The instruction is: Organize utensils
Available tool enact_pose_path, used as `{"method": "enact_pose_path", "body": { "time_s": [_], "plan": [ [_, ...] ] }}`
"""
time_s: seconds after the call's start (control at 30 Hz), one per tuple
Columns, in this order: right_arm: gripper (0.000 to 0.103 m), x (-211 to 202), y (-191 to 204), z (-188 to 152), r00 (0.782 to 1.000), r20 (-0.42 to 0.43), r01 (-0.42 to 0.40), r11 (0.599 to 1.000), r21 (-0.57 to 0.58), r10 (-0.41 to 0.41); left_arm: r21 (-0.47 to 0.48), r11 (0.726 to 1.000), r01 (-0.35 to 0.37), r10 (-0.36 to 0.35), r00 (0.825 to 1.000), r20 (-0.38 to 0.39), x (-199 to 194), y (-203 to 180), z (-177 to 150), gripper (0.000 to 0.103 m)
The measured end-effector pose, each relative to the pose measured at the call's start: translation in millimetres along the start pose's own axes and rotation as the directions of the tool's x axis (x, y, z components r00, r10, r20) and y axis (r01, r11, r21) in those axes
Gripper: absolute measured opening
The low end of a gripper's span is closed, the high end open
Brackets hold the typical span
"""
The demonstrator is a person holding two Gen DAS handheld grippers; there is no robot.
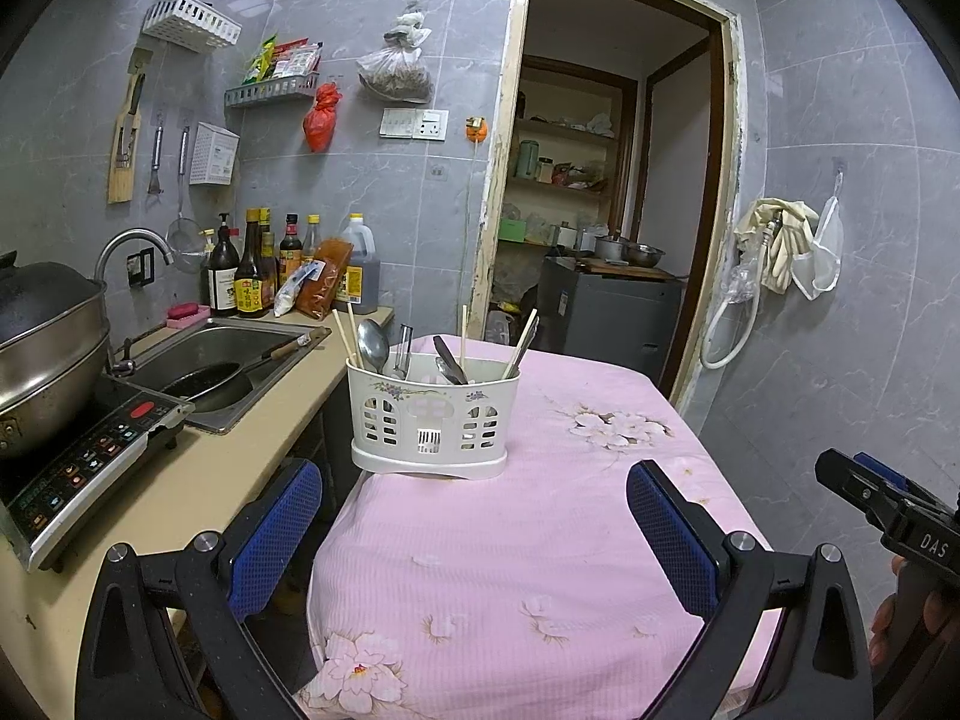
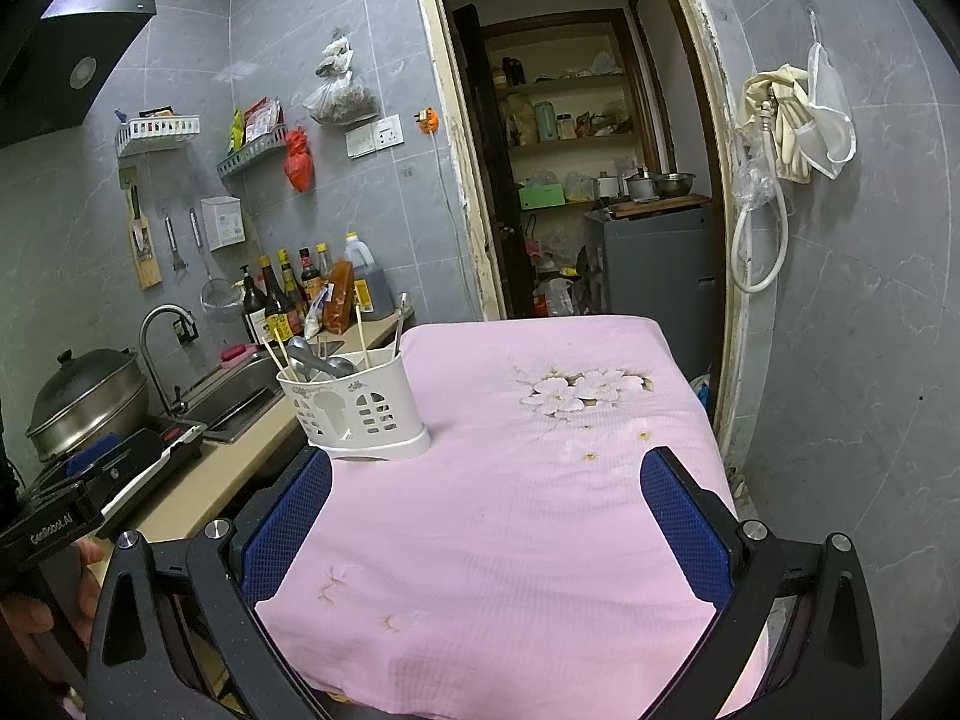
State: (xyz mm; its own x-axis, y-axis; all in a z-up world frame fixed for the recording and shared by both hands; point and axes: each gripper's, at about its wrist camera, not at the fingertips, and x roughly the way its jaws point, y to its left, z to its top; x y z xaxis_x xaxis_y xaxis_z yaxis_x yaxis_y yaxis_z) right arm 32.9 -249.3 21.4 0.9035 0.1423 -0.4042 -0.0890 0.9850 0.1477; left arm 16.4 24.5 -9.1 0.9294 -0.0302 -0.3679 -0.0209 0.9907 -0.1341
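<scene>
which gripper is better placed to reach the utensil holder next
Left, probably. The utensil holder sits nearly centred ahead of the open left gripper, while it lies off to the side of the open right gripper.

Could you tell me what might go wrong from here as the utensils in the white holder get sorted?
1. The utensil holder stands near the left edge of the pink tablecloth; a sideways pull could tip it off toward the counter.
2. Chopsticks and spoons lean loosely and cross, so lifting one may drag out others.
3. The cloth may slide under a push. Both the left gripper and right gripper hang open.
</scene>
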Motion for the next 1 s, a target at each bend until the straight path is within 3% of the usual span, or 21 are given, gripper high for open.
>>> {"method": "enact_pose_path", "body": {
  "time_s": [1.0],
  "plan": [
    [0.101, 19, 4, -8, 0.998, -0.059, -0.004, 1.0, 0.002, 0.004, -0.02, 0.998, -0.053, 0.052, 0.998, -0.04, 12, 9, -2, 0.102]
  ]
}}
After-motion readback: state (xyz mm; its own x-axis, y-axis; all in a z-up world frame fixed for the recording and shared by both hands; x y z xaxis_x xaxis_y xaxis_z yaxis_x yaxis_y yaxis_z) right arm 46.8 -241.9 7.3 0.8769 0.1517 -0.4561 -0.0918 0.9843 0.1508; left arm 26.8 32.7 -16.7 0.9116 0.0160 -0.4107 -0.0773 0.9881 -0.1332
